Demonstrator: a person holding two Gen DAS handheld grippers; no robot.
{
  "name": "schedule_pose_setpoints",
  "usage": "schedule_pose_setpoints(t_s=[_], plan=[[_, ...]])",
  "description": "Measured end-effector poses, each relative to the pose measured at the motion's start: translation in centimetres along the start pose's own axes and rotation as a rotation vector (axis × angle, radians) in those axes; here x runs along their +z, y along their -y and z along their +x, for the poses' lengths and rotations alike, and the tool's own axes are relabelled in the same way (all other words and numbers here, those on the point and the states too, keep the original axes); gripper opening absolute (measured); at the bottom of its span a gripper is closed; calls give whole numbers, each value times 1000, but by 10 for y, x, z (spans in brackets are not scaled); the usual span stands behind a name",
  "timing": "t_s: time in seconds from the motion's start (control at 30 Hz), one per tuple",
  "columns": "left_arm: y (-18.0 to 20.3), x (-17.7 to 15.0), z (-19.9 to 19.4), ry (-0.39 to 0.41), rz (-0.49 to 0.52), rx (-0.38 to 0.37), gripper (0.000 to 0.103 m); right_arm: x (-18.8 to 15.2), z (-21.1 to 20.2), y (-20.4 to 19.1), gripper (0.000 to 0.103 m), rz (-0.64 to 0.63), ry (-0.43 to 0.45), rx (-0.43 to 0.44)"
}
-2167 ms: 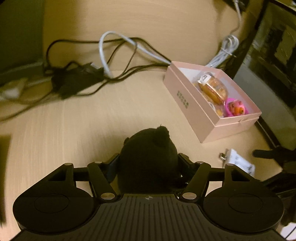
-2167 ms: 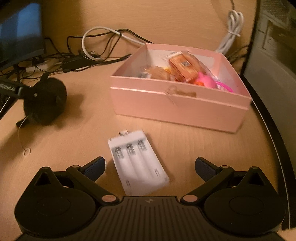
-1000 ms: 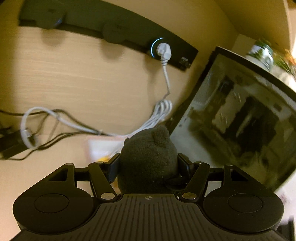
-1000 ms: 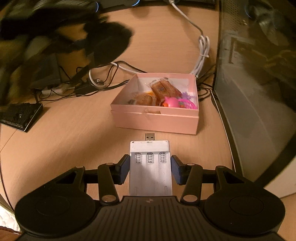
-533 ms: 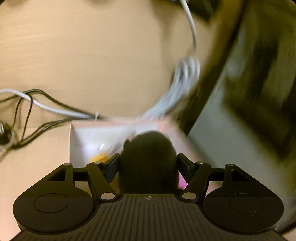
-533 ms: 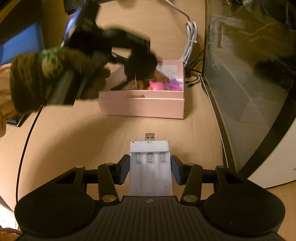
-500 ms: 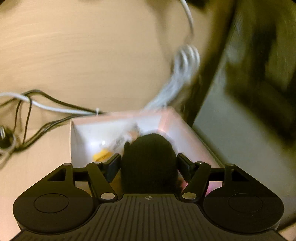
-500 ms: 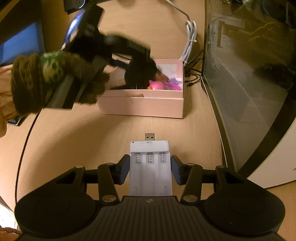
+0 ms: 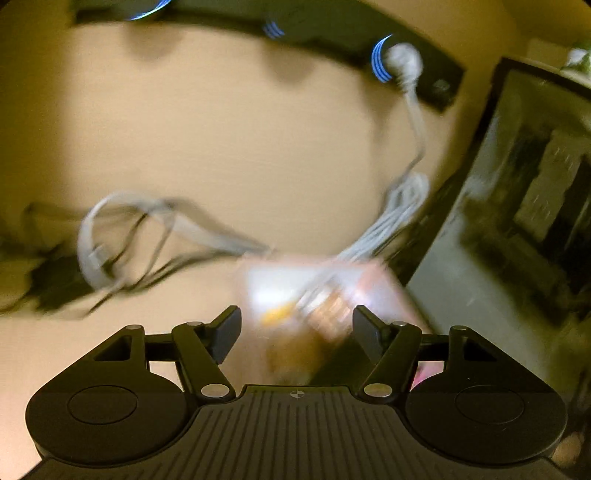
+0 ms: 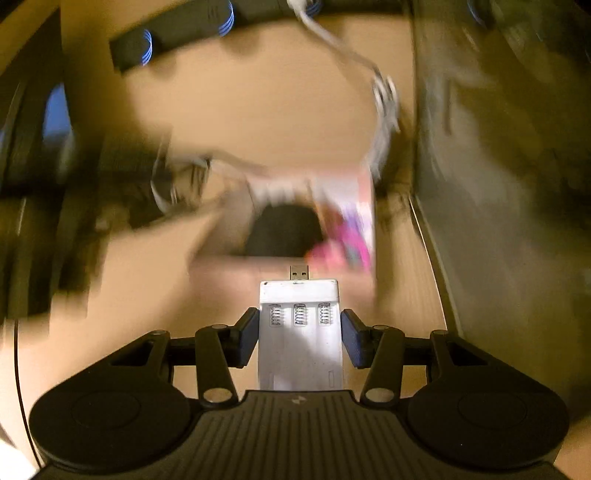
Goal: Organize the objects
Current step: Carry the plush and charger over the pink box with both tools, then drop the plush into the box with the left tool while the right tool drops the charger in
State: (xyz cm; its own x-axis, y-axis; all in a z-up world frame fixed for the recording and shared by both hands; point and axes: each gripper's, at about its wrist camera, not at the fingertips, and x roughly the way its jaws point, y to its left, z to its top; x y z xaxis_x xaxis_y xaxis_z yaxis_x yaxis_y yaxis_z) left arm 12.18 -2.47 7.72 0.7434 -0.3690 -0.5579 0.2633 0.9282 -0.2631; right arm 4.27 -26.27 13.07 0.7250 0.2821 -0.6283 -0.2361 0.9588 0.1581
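The left gripper [image 9: 297, 328] stands spread with nothing between its fingers; its jaws have just been closing a little, and no pad presses on anything. Beyond them, blurred, lies the pink box [image 9: 373, 280] near the right edge of the counter [image 9: 221, 147], with an orange wrapped packet [image 9: 328, 310] inside it. A coiled white cable [image 9: 399, 210] runs from behind the box up to a white plug [image 9: 404, 62] in a black power strip [image 9: 332, 29] at the back. A tangle of dark and grey cables [image 9: 122, 247] lies to the left of the box, and a dark glass-fronted case [image 9: 517, 206] stands along the right side.

The right gripper [image 10: 299, 332] pinches a white battery charger [image 10: 300, 332] by its two long sides, the USB plug [image 10: 298, 272] pointing forward toward the box. In this view the black plush toy [image 10: 284, 230] sits inside the pink box [image 10: 221, 269] (its left half, as far as the blur allows), with pink items [image 10: 343, 247] beside it on the right. The charger is held in the air above the counter, just short of the box's near wall.
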Motion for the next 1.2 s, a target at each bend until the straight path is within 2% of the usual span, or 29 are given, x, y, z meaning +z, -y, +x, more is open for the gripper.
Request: schedule_pose_setpoints(t_s=[0.07, 0.1, 0.17, 0.23, 0.3, 0.37, 0.53, 0.73, 0.93, 0.97, 1.03, 1.2], plan=[[-13, -21, -8, -27, -21, 23, 71, 35, 15, -9, 47, 1, 64, 16], [-22, -31, -11, -43, -58, 35, 71, 52, 25, -14, 47, 8, 79, 8], [-36, -53, -12, -85, -148, 12, 71, 86, 52, -23, 47, 29, 106, 23], [-42, -66, -14, -113, -172, 14, 71, 108, 80, -30, 57, 44, 130, 27], [-45, -72, -18, -121, -170, 23, 71, 118, 106, -37, 58, 37, 104, -27], [-48, -72, -20, -126, -176, 18, 71, 109, 107, -40, 58, 15, 85, -45], [-51, -52, -9, -117, -163, 21, 71, 52, 62, -31, 58, -44, 103, -133], [-31, -28, 23, -150, -68, 60, 71, 2, 63, -6, 58, -98, -23, -306], [-28, -28, 54, -229, 7, 126, 69, -3, 78, 2, 58, -134, -39, -363], [-30, -29, 57, -243, 12, 134, 73, -2, 82, 0, 58, -148, -37, -364], [-35, -31, 58, -249, 8, 116, 77, 0, 88, -5, 58, -181, -30, -370], [-54, -28, 42, -229, 28, 161, 80, 8, 100, -21, 58, -192, -29, -324]])
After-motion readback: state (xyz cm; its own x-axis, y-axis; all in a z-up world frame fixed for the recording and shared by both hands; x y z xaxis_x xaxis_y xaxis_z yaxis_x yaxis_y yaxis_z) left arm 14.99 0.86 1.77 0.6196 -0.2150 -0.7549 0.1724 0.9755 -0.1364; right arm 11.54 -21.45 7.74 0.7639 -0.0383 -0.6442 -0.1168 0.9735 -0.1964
